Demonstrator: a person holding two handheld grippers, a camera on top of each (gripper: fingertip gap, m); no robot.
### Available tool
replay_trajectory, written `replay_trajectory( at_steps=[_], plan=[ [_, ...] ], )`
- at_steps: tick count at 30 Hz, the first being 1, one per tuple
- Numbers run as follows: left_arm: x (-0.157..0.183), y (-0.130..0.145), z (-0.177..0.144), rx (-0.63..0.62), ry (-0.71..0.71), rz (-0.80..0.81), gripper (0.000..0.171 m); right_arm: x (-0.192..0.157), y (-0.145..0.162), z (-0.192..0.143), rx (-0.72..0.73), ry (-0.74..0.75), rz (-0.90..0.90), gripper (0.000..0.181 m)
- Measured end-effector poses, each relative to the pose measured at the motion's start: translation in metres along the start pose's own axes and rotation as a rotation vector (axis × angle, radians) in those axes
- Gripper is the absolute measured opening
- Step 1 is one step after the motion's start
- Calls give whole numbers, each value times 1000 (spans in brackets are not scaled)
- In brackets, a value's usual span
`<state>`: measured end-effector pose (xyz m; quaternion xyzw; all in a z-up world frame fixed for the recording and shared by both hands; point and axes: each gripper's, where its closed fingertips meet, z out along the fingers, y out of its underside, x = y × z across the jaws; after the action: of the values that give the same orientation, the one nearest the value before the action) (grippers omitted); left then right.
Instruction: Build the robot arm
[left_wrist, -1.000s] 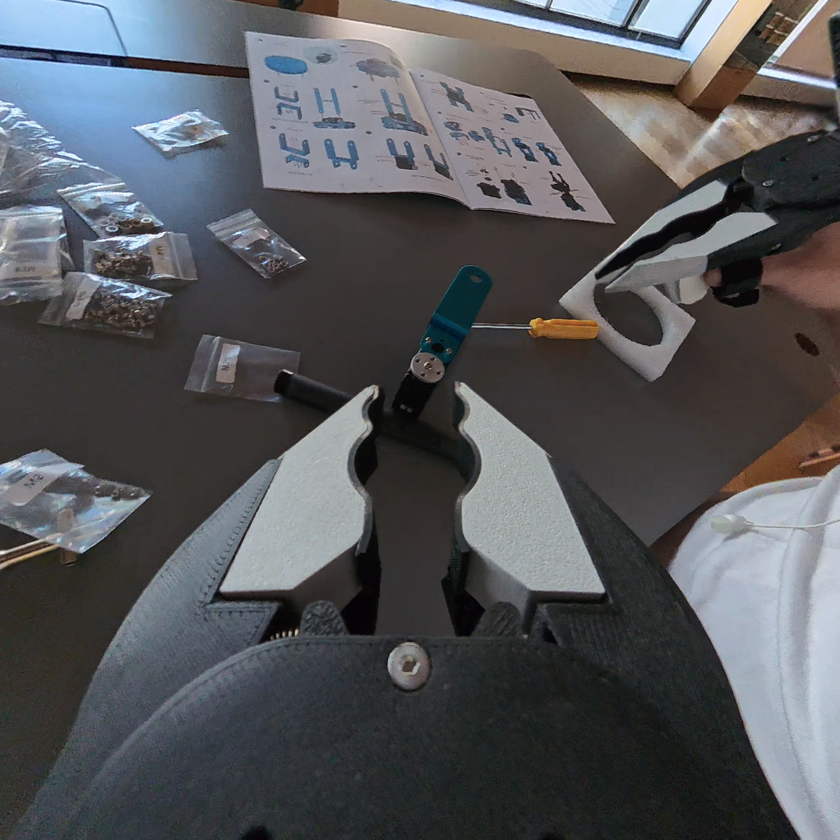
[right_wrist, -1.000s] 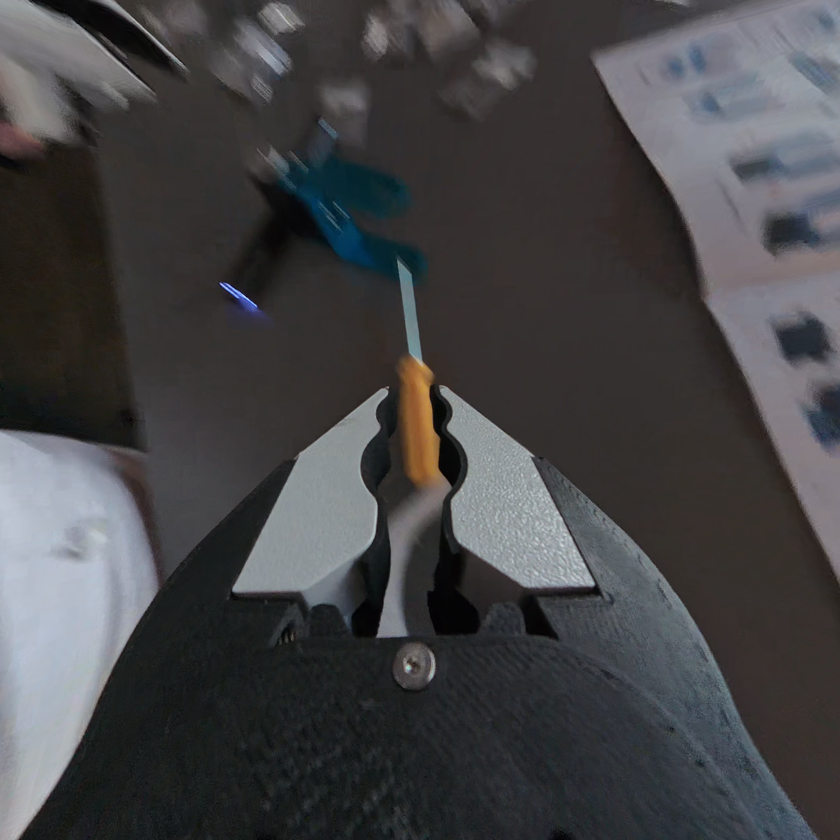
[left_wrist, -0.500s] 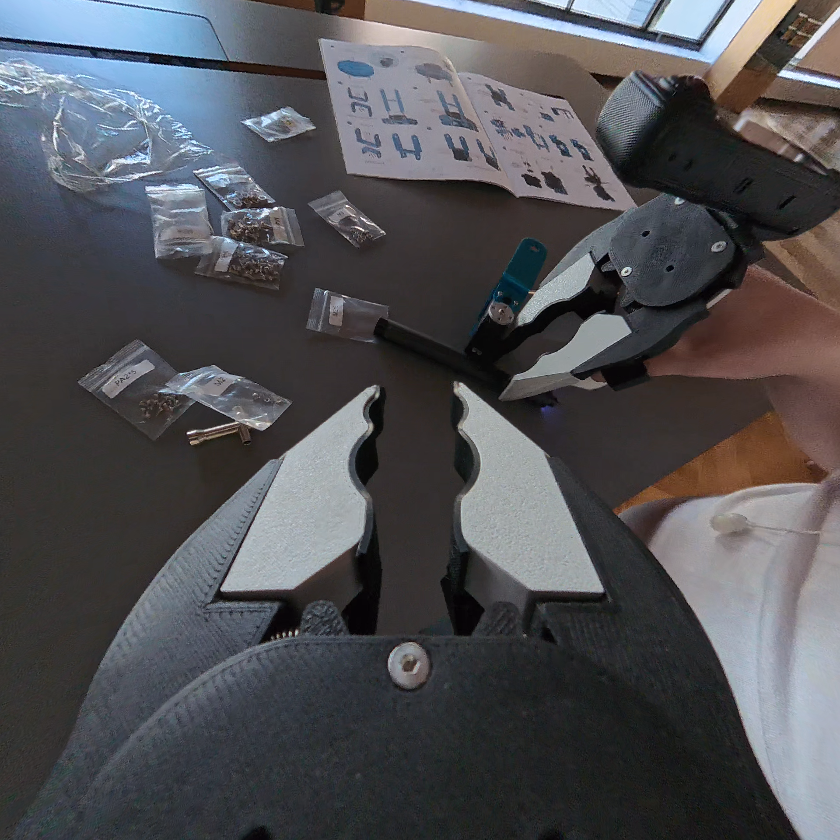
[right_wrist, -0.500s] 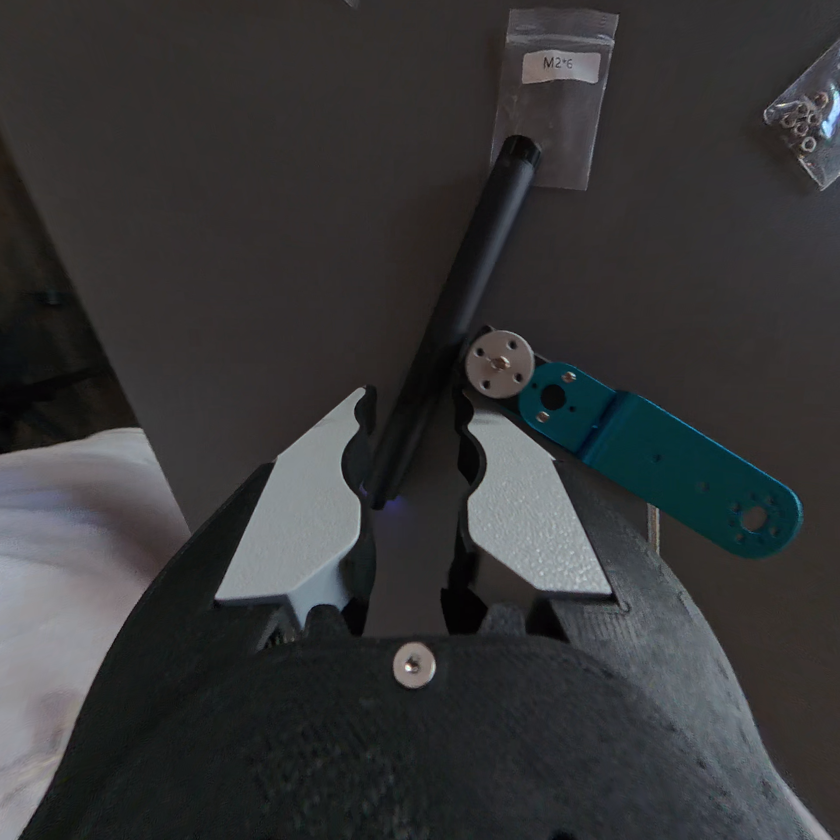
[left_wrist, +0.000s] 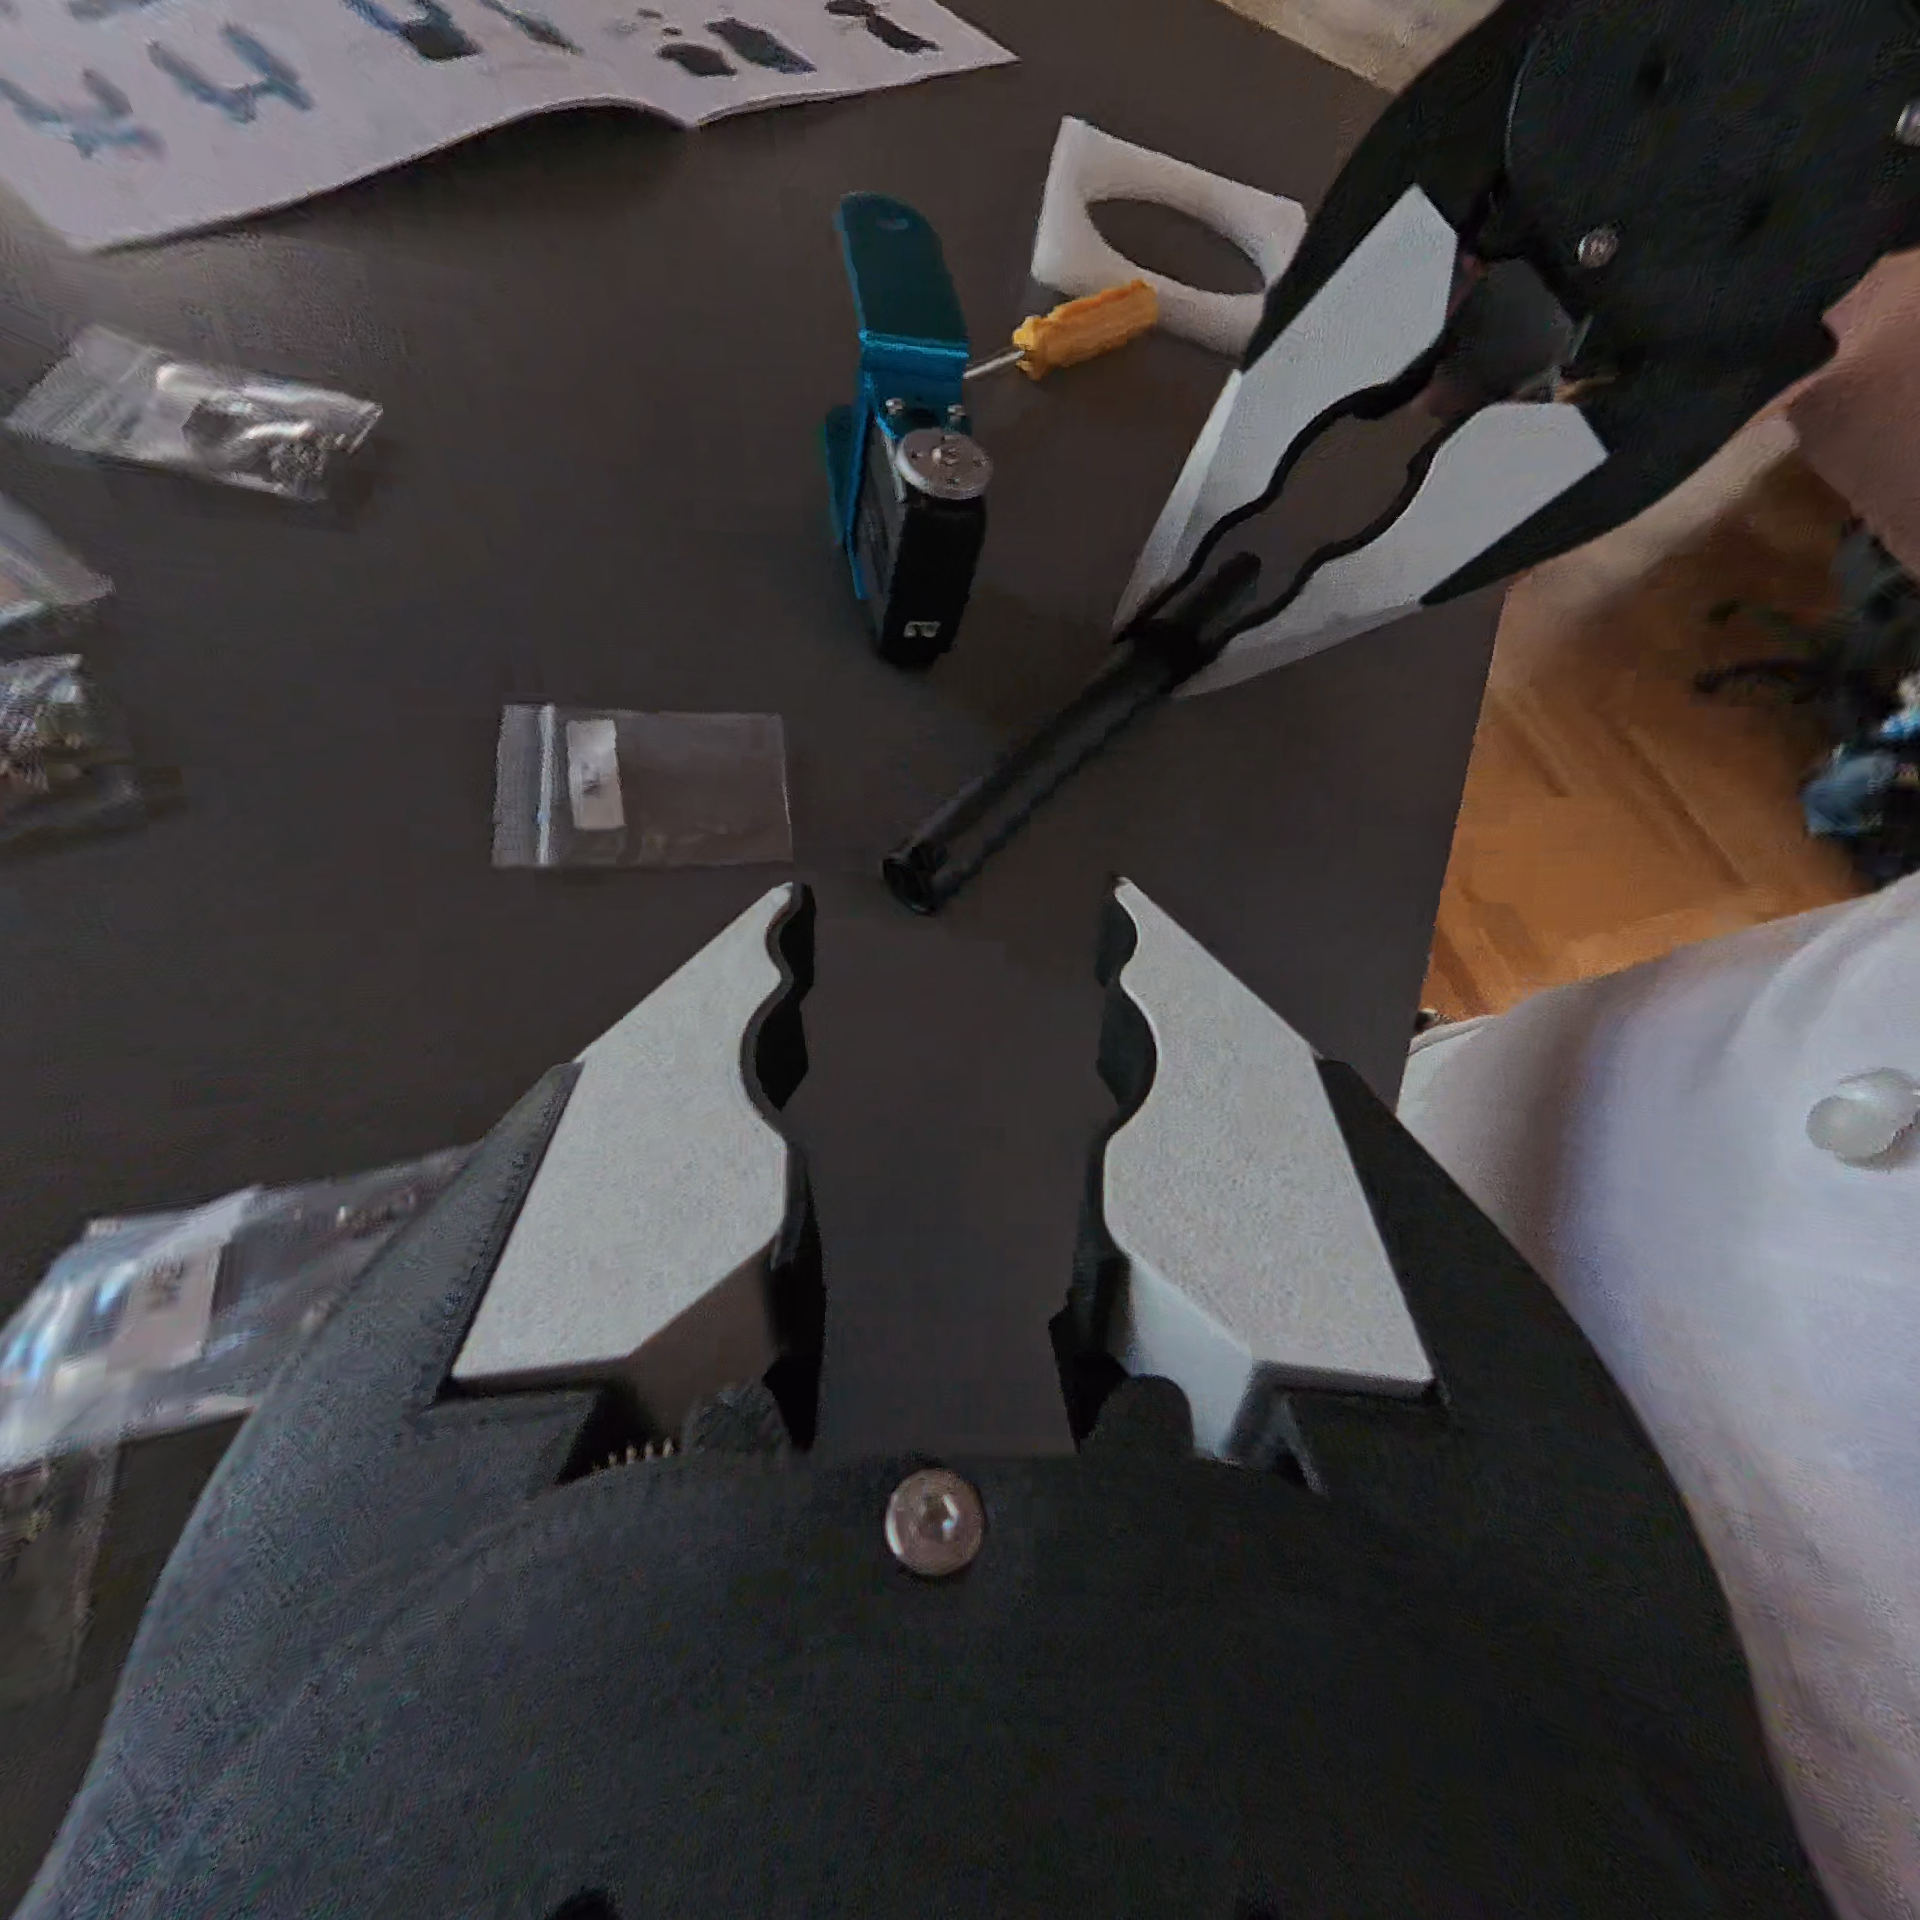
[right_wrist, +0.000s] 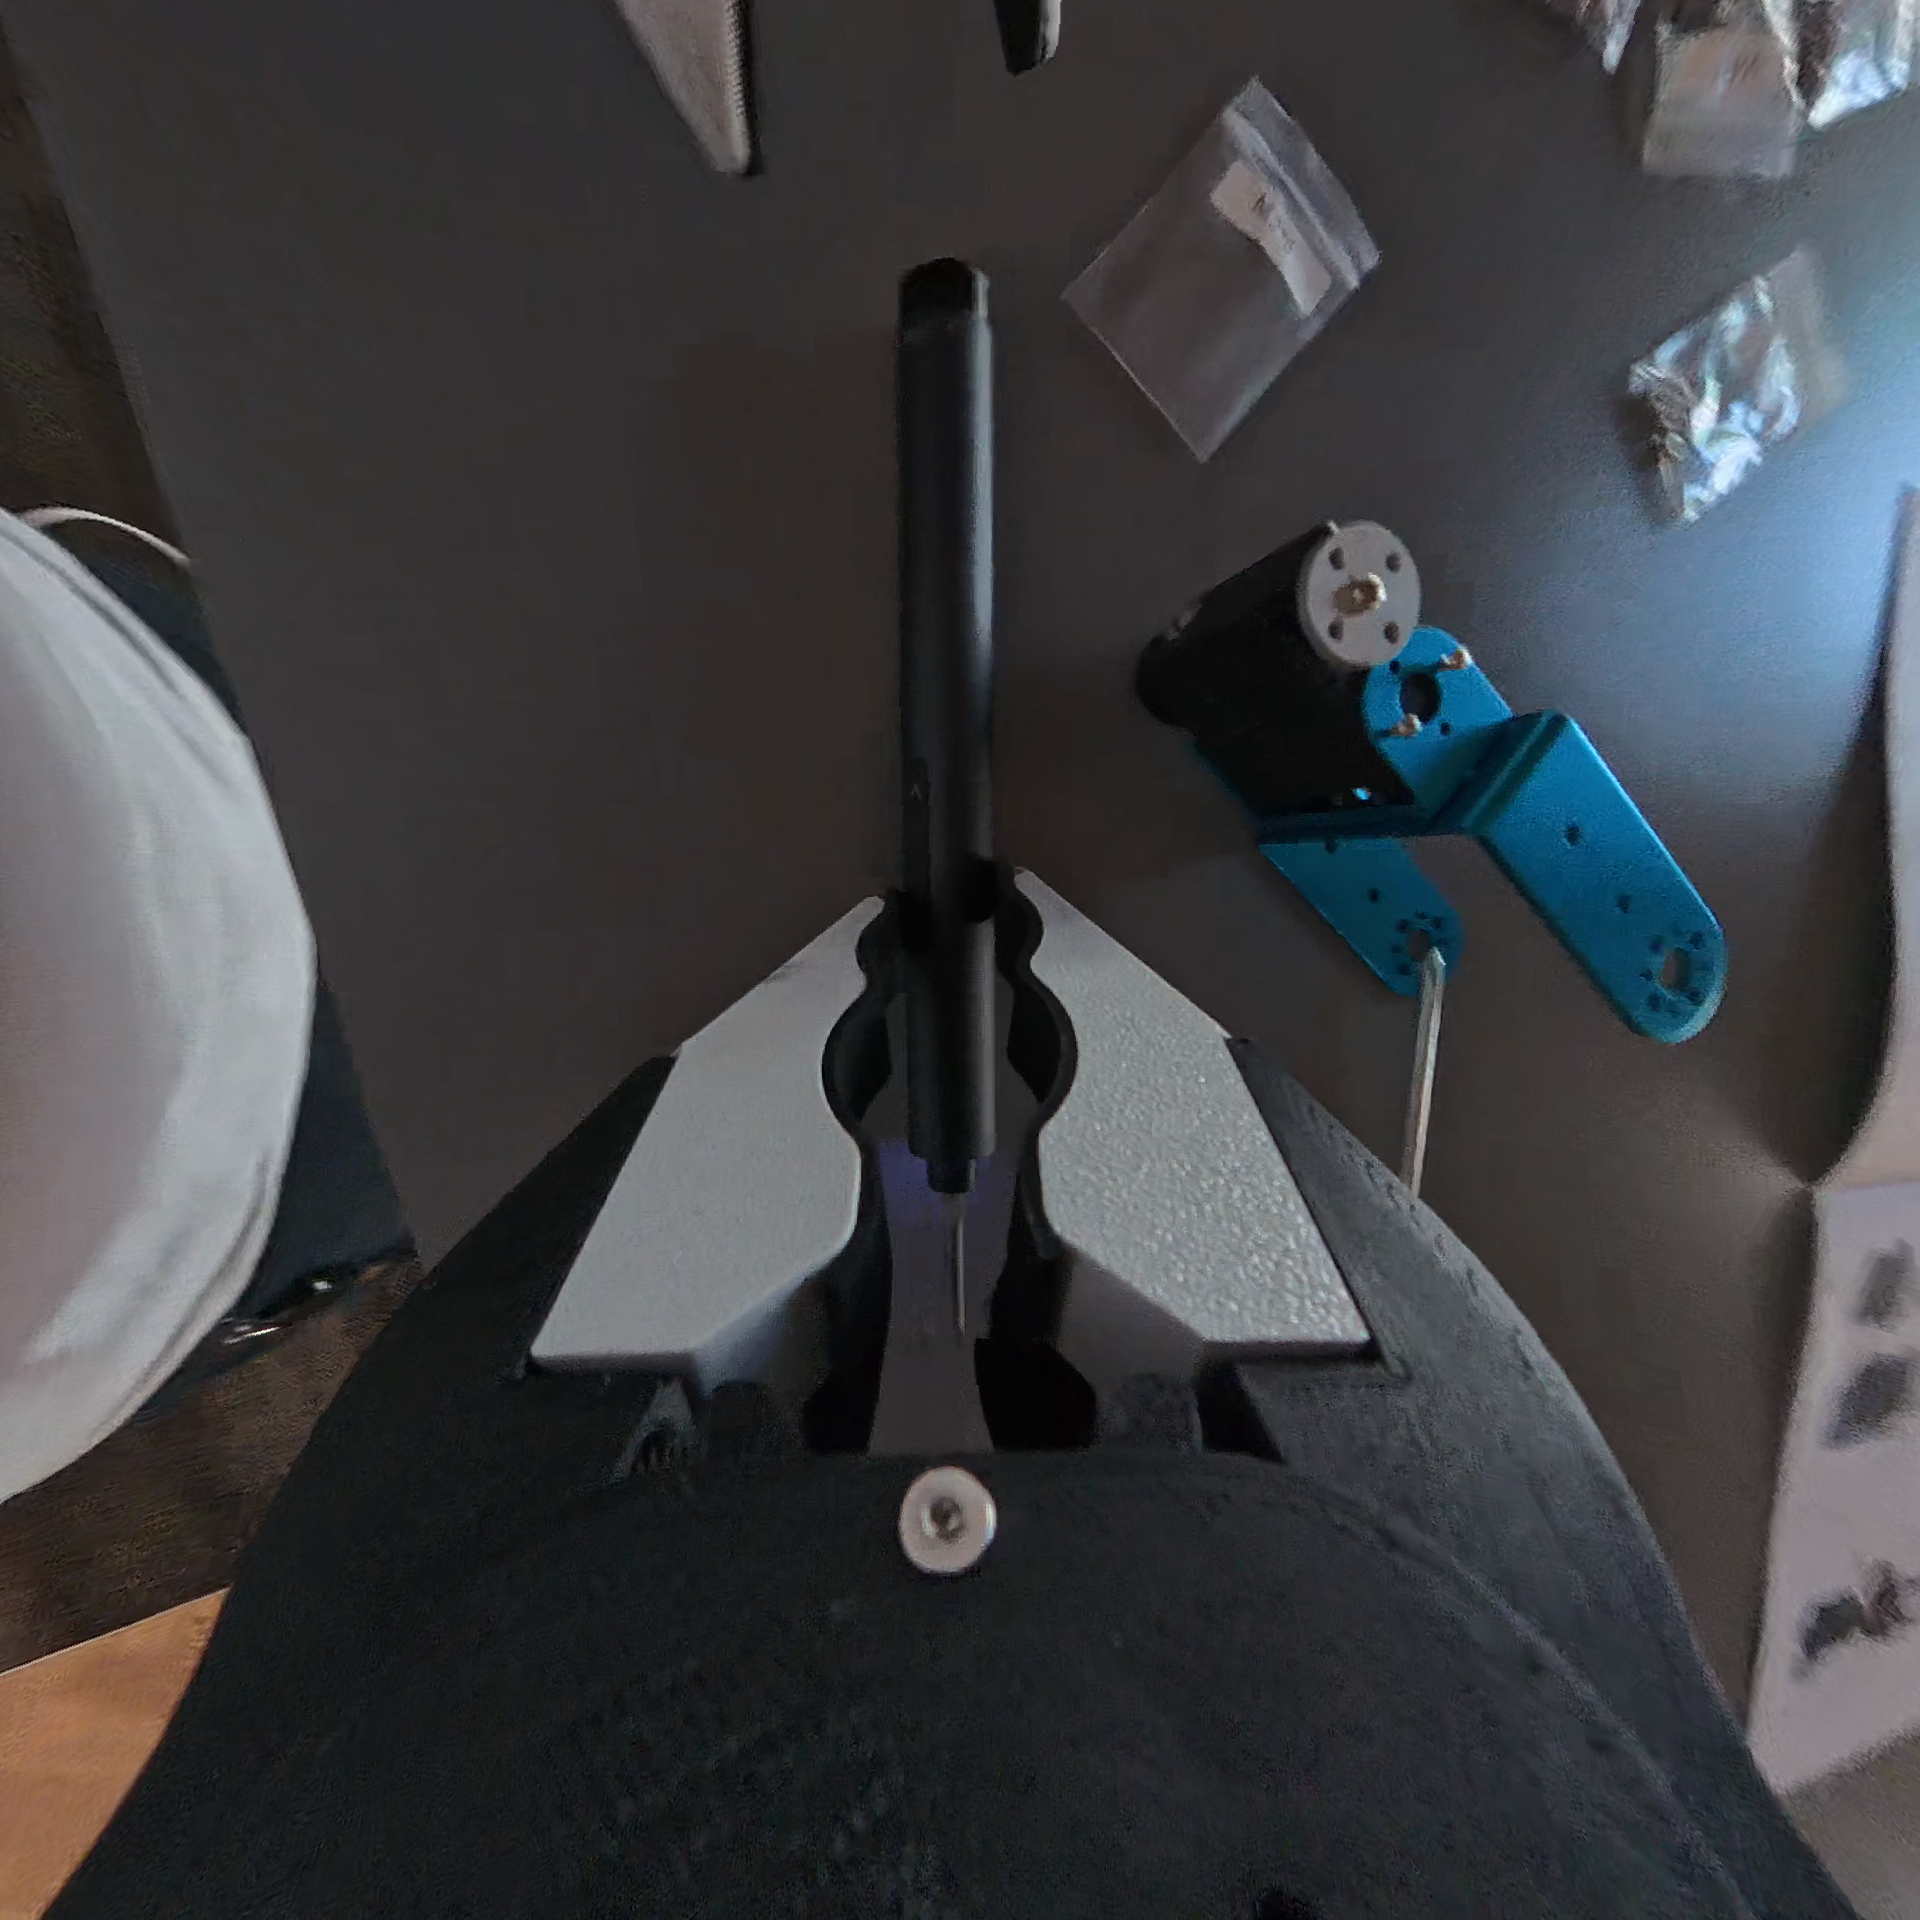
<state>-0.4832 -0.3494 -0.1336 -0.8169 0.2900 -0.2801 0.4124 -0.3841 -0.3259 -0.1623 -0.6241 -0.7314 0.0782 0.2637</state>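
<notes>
Right gripper (right_wrist: 945, 914) jaws closed round slim black pen-shaped driver (right_wrist: 943, 623) lying on dark tabletop (right_wrist: 520, 520); left gripper (left_wrist: 956, 904) jaws wide open, empty, driver's butt end at 12 o'clock.

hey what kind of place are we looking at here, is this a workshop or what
Probably a hobby assembly desk indoors, not a full workshop. On the dark table lie an open instruction booklet, small bags of hardware and a black servo in a blue bracket. Wooden flooring shows beyond the table's edge.

Black, rough-textured printed gripper (left_wrist: 954, 904) shells with pale grey wedge fingers (left_wrist: 665, 1143), inner edges scalloped. One silver hex screw (right_wrist: 945, 1519) at centre. White garment (left_wrist: 1662, 1247) behind.
</notes>
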Motion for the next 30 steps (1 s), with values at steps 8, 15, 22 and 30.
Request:
replay_trajectory(
  at_steps=[8, 15, 22, 30],
  plan=[
    [34, 5, 41, -220, 243, 254, 44, -9, 3, -16, 96, 146, -306, 16],
    [58, 3, 74, -294, 219, 217, 24, -5, 29, -22, 198, 128, -319, 17],
    [74, -4, 92, -465, 14, 290, 16, -1, 42, -30, 274, -110, -183, 34],
    [98, -51, 91, -556, -153, 300, 16, -7, 23, -45, 294, -220, -299, 26]
  ],
)
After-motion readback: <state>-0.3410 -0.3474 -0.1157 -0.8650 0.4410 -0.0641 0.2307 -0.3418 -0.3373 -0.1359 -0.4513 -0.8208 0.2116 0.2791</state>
